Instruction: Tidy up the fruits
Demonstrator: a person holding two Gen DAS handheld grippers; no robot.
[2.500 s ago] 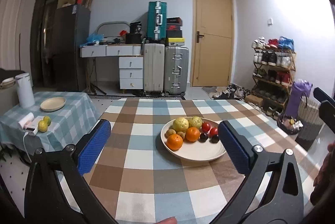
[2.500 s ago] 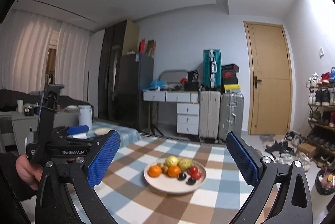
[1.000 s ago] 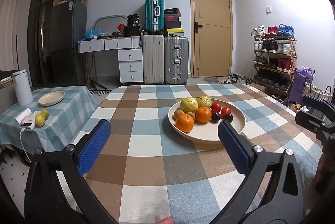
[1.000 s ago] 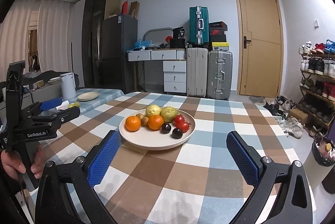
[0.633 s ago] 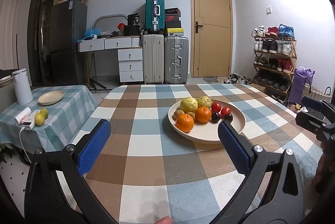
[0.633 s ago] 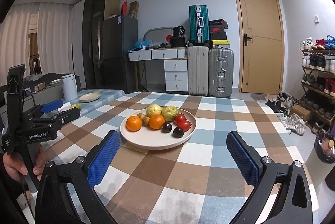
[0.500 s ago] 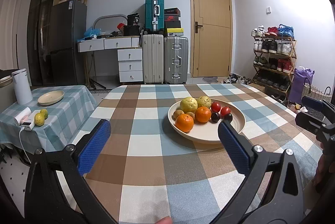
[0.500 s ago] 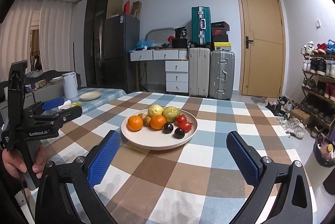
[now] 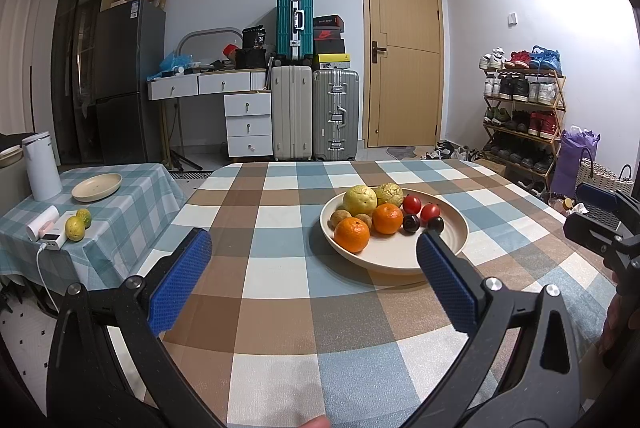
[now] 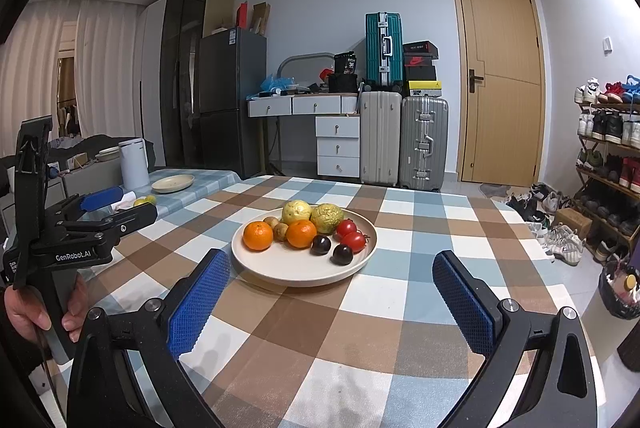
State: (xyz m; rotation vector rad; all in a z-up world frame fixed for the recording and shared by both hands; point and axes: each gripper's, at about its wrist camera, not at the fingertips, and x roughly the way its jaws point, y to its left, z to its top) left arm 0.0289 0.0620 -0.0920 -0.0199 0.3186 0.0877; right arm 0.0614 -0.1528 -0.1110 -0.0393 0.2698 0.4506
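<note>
A cream plate (image 9: 448,248) (image 10: 280,268) sits on the checked table and holds two oranges (image 9: 351,235) (image 10: 258,235), two yellow-green fruits (image 9: 360,200) (image 10: 296,212), two red tomatoes (image 9: 412,204) (image 10: 346,227), two dark plums (image 9: 411,223) (image 10: 343,254) and small brown fruits. My left gripper (image 9: 314,282) is open and empty, held above the table short of the plate. My right gripper (image 10: 332,300) is open and empty too, hovering in front of the plate. Each gripper shows at the edge of the other's view.
A low side table (image 9: 132,196) at the left carries an empty cream plate (image 9: 96,187) (image 10: 173,183), two yellow-green fruits (image 9: 75,228), a white kettle (image 9: 40,166) and a power bank. Suitcases, drawers, a door and a shoe rack (image 9: 520,124) stand behind.
Both grippers have come down from a higher view and settled before the plate; in the last half second the right wrist view tilted slightly. Both stay open.
</note>
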